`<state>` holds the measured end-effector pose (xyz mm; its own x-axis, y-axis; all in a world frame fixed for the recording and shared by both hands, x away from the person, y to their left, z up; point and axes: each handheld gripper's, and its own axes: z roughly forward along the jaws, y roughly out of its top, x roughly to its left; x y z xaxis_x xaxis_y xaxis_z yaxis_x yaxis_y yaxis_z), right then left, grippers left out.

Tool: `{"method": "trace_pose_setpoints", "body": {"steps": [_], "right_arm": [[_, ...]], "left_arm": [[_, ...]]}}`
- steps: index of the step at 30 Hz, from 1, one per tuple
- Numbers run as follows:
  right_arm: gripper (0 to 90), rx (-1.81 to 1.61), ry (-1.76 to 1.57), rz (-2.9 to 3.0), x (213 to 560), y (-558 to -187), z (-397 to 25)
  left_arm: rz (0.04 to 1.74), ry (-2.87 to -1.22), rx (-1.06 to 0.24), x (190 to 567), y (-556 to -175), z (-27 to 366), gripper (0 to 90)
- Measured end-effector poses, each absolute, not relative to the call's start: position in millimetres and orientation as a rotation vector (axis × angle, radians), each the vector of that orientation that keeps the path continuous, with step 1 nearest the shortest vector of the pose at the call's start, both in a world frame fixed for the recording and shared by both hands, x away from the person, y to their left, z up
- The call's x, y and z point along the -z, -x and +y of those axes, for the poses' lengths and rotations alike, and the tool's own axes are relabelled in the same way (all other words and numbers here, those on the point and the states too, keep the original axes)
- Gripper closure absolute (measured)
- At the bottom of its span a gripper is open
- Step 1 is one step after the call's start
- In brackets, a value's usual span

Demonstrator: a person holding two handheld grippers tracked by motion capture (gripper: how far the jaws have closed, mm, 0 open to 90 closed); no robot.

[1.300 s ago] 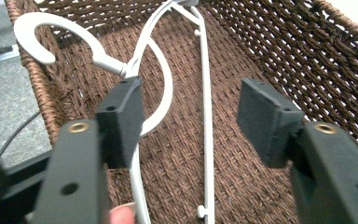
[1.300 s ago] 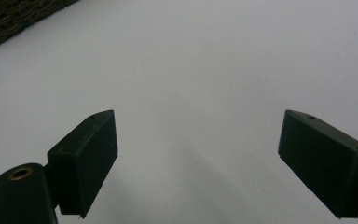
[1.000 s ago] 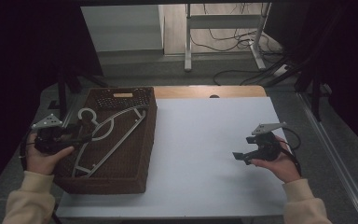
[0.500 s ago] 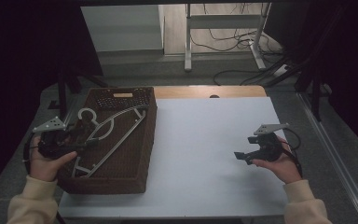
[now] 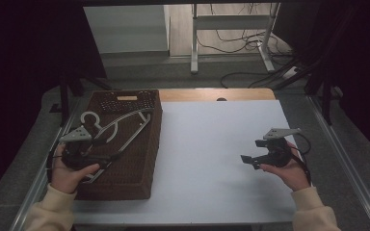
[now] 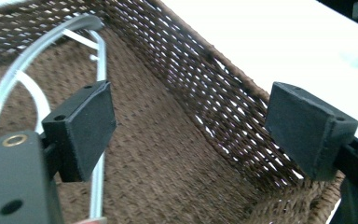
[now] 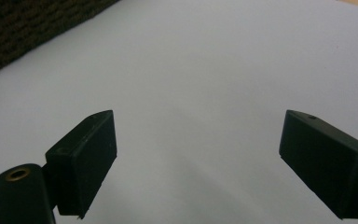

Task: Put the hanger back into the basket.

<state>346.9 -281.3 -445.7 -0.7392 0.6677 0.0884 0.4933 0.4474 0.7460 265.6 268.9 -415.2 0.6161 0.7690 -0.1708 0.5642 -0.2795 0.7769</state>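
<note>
A brown wicker basket [image 5: 139, 159] stands on the left of the white table [image 5: 212, 159]. Pale grey clothes hangers [image 5: 125, 122] lie in it. My left gripper [image 5: 108, 156] is held over the basket's near left part, pointing right, open. In the left gripper view its jaws [image 6: 196, 126] stand wide apart inside the basket, with a hanger [image 6: 98, 56] just past the left pad [image 6: 81, 128] and nothing between them. My right gripper [image 5: 250, 153] hovers over the bare table at the right, open [image 7: 205, 158] and holding nothing.
The basket's woven wall [image 6: 214, 107] rises close to the left gripper's right jaw. A corner of the basket [image 7: 28, 28] lies far ahead of the right gripper. Metal rails [image 5: 347, 163] edge the table. Cables [image 5: 250, 72] lie on the floor beyond.
My left gripper has moved right, from the basket's left edge to over its inside. The right gripper has hardly moved.
</note>
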Motion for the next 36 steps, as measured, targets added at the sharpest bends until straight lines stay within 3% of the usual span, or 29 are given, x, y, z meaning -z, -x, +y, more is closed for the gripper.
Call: {"method": "trace_pose_setpoints", "body": {"steps": [10,36], "right_arm": [[11.0,-1.203,-1.057,2.424,445.2,-339.1,-282.4],[11.0,-1.203,-1.05,2.391,440.6,-332.6,-293.6]], "left_arm": [[1.034,-1.988,-0.281,425.4,-265.0,246.0,15.9],[1.027,-1.987,-0.264,430.1,-266.8,241.0,15.7]]}}
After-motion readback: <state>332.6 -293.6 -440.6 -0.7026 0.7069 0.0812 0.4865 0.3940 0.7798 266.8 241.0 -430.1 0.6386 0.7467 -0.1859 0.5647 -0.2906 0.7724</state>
